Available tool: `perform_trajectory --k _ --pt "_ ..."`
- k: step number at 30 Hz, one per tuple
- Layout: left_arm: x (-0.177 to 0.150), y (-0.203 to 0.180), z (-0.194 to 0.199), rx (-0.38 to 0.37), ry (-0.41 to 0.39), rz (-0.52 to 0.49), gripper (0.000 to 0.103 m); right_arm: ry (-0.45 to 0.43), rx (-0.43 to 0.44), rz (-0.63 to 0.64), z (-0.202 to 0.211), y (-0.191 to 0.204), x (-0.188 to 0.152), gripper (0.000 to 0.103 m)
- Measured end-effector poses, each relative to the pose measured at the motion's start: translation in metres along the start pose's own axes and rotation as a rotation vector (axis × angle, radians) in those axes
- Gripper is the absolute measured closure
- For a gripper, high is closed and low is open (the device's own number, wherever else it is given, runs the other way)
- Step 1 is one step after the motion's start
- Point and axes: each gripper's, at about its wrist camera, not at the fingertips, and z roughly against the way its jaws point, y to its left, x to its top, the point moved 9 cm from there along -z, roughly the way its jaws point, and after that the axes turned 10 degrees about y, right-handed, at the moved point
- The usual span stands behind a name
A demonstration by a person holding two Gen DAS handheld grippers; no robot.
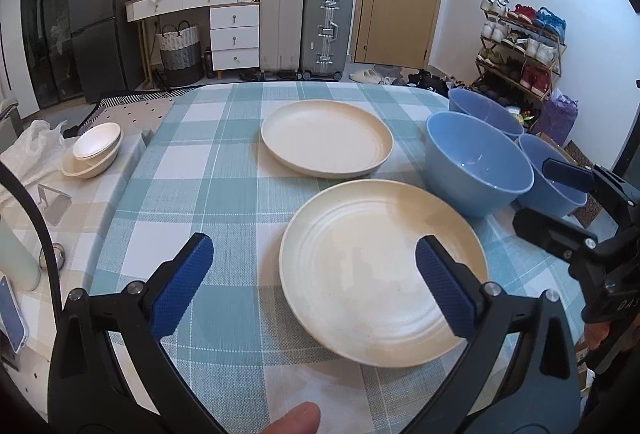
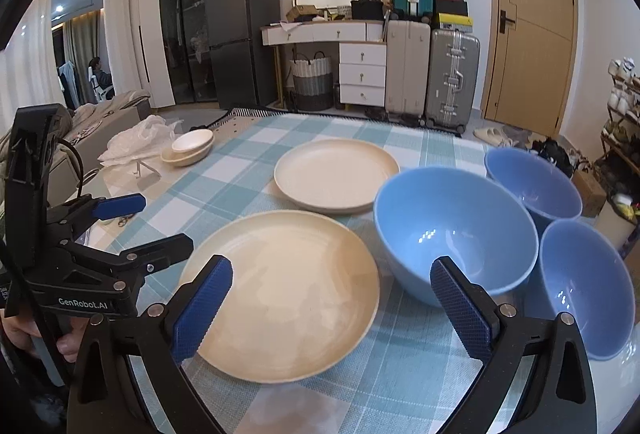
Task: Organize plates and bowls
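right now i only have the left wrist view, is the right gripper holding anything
Observer: No. The right gripper is open with nothing between its pads; it hangs over the near plate and the big blue bowl.
Operator: the bowl half hidden behind its finger in my view, anything in it
Observer: The nearest blue bowl is empty and stands upright on the tablecloth.
Operator: anyone else in the room
Observer: Yes, a person sits far back on the left, well away from the table.
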Motion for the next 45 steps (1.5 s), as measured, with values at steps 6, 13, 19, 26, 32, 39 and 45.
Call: perform_trajectory --k 6,13,19,26,32,39,45 --pt "0.015 0.004 0.019 0.026 -0.032 -0.009 0.002 -0.07 0.019 -0.036 0.028 -0.015 0.029 0.001" --pt "0.032 0.006 0.038 0.028 -0.067 -0.011 0.002 -0.135 0.055 -0.067 0.066 -0.033 0.071 0.001" --pt "0.049 0.007 0.045 0.041 -0.079 -0.012 0.002 -0.144 0.077 -0.07 0.077 -0.044 0.099 0.001" --pt "0.074 0.013 0.041 0.058 -0.083 -0.001 0.002 -0.141 0.084 -0.056 0.077 -0.051 0.125 0.001" --pt "0.095 0.02 0.026 0.042 -0.058 0.027 0.002 -0.104 0.088 -0.067 0.055 -0.059 0.138 0.001" --pt "0.118 0.028 -0.004 0.032 -0.01 0.053 0.002 -0.033 0.083 -0.068 0.016 -0.068 0.146 0.001" --pt "0.134 0.038 -0.026 0.041 0.015 0.068 0.002 0.01 0.09 -0.084 -0.013 -0.08 0.155 0.001"
